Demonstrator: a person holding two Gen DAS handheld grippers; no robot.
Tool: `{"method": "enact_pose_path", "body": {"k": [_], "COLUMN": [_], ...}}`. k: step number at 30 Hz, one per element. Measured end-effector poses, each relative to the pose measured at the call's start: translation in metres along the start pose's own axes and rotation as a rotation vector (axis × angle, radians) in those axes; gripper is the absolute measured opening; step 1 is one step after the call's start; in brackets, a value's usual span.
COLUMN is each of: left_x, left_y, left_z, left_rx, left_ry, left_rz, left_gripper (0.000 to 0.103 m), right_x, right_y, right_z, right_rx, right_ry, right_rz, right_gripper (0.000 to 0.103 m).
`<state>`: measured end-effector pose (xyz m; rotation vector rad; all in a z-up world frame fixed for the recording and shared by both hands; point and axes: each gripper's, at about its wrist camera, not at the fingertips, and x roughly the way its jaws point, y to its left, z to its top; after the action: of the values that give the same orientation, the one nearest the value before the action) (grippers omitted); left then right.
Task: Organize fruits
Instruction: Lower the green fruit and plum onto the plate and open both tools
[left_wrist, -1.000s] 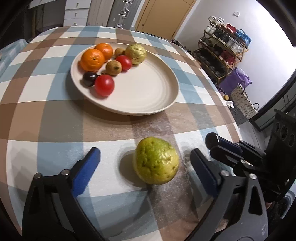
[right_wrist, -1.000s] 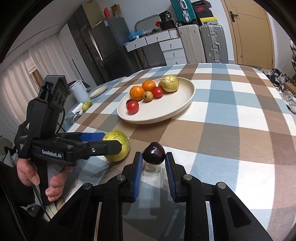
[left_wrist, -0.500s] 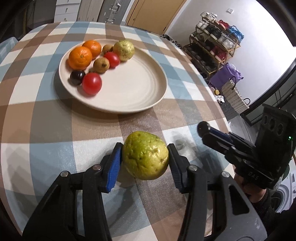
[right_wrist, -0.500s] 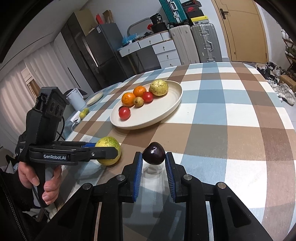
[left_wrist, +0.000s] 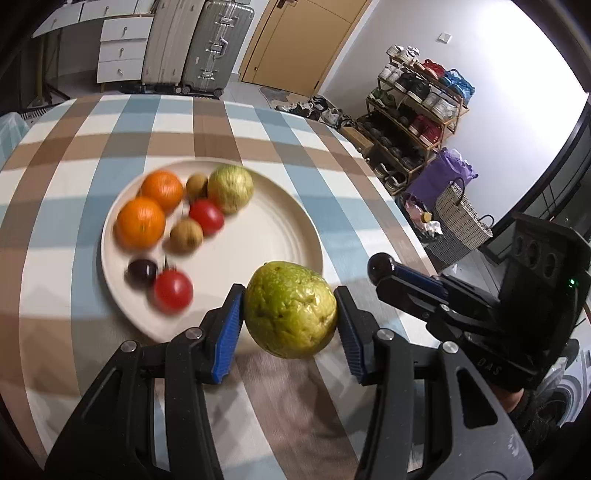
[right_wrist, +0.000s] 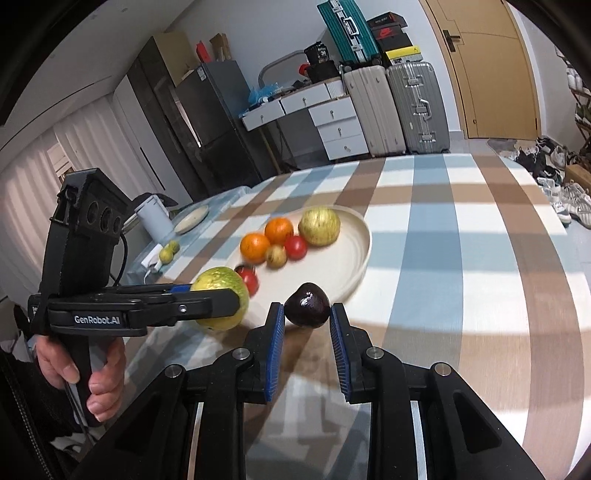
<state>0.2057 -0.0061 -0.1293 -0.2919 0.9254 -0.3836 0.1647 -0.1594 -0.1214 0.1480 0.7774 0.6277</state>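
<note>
Two fruits were held above the tabletop (right_wrist: 461, 295), just before the plate (left_wrist: 280, 236), probably to be put in it. The left gripper (left_wrist: 290, 325) had its fingers closed around a green guava (left_wrist: 290, 309); the right gripper (right_wrist: 307, 325) pinched a dark plum (right_wrist: 307, 305). Farther, the plate carried two oranges (left_wrist: 141, 222), two tomatoes (left_wrist: 173, 291), another guava (left_wrist: 231, 188) and small fruits.
</note>
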Motion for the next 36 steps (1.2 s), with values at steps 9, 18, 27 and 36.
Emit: {"method": "enact_pose_path", "body": {"k": [9,18,27,36], "left_x": [0.039,0.071,0.088,0.092], "left_y": [0.012,0.023,0.027,0.028], "left_z": [0.035,0.045,0.05,0.051], "left_rx": [-0.003,-0.004,0.009,0.011], "left_ry": [0.021,0.063,0.085,0.079], "left_rz": [0.048,0.043,0.049,0.051], "left_gripper": [0.046,0.046,0.046,0.046], "right_x": [0.03,0.078,0.117,0.129], "right_y": [-0.018,-0.03,-0.038,-0.04], "right_z": [0.051,0.075,0.076,0.075], "right_rx": [-0.055,-0.087,-0.083,-0.067], "right_ry": [-0.009,0.065,0.162,0.191], "right_rz": [-0.036,0.005,0.038,0.037], "right_gripper": [0.026,0.026,0.026,0.027]}}
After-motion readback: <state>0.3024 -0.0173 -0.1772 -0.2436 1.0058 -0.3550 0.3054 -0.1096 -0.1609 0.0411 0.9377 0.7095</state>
